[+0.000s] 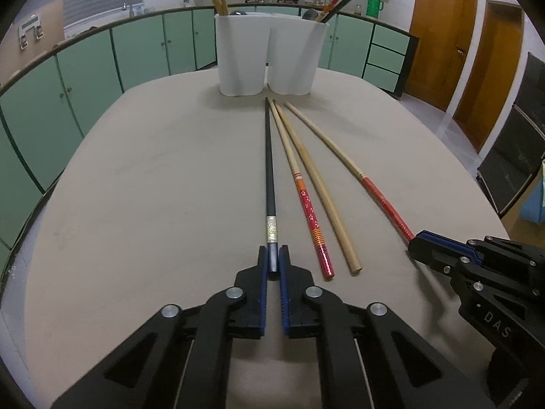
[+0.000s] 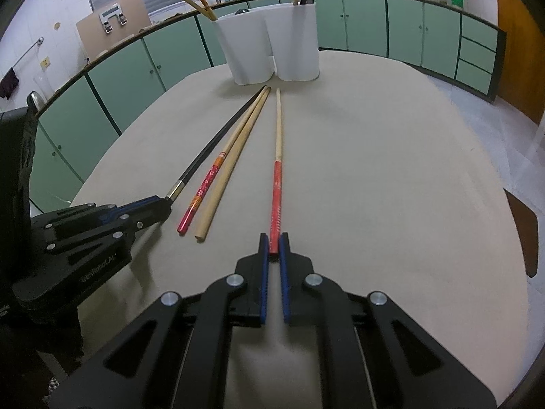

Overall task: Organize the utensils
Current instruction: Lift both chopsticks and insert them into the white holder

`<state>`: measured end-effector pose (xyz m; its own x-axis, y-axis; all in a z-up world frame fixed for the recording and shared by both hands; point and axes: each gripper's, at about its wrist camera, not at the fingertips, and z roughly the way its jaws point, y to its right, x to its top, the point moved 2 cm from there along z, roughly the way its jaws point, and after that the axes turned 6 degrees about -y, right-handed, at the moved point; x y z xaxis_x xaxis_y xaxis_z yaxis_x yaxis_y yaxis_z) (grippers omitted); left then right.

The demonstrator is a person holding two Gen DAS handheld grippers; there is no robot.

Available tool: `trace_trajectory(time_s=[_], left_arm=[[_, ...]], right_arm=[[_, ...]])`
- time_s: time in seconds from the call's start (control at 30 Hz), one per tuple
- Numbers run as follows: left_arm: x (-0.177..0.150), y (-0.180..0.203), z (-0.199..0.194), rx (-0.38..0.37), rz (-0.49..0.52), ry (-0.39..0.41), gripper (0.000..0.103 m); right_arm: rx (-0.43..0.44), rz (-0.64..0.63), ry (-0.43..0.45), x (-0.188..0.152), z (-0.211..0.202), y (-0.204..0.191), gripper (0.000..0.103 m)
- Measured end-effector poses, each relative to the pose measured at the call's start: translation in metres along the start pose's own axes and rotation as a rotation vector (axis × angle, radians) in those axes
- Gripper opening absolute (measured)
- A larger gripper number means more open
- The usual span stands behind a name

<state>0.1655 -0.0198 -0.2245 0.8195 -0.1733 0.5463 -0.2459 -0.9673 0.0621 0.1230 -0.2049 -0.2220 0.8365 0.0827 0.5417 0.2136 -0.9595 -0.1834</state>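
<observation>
Four chopsticks lie fanned on the beige table (image 1: 153, 187), tips toward a white two-cup holder (image 1: 269, 54) holding four more. The left gripper (image 1: 273, 259) pinches the butt of the black chopstick (image 1: 269, 170); the right gripper (image 2: 273, 247) pinches the red-handled one (image 2: 276, 184). Between them rest a flowered chopstick (image 1: 303, 191) and a plain one (image 1: 316, 187), touching near the tips. Green cabinets (image 1: 143, 47) ring the kitchen; wooden doors (image 1: 439, 37) stand right.
</observation>
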Motion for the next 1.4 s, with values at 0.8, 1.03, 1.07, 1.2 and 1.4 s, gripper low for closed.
trace_trajectory(time_s=[0.8, 1.03, 1.07, 1.2, 1.4], left_arm=[[0.071, -0.004, -0.127, 0.008, 0.029, 0.326, 0.006], [0.112, -0.006, -0.149, -0.008, 0.058, 0.385, 0.006], [0.116, -0.006, -0.15, -0.015, 0.061, 0.386, 0.006], [0.13, -0.002, -0.157, -0.047, 0.073, 0.394, 0.006], [0.145, 0.003, -0.173, -0.094, 0.091, 0.426, 0.006]], right_arm=[[0.046, -0.056, 0.239, 0.079, -0.115, -0.006, 0.005], [0.068, -0.125, 0.269, 0.129, -0.142, -0.017, 0.005], [0.069, -0.137, 0.268, 0.136, -0.144, -0.018, 0.005], [0.063, -0.175, 0.275, 0.155, -0.156, -0.023, 0.005], [0.049, -0.217, 0.31, 0.181, -0.177, -0.025, 0.005]])
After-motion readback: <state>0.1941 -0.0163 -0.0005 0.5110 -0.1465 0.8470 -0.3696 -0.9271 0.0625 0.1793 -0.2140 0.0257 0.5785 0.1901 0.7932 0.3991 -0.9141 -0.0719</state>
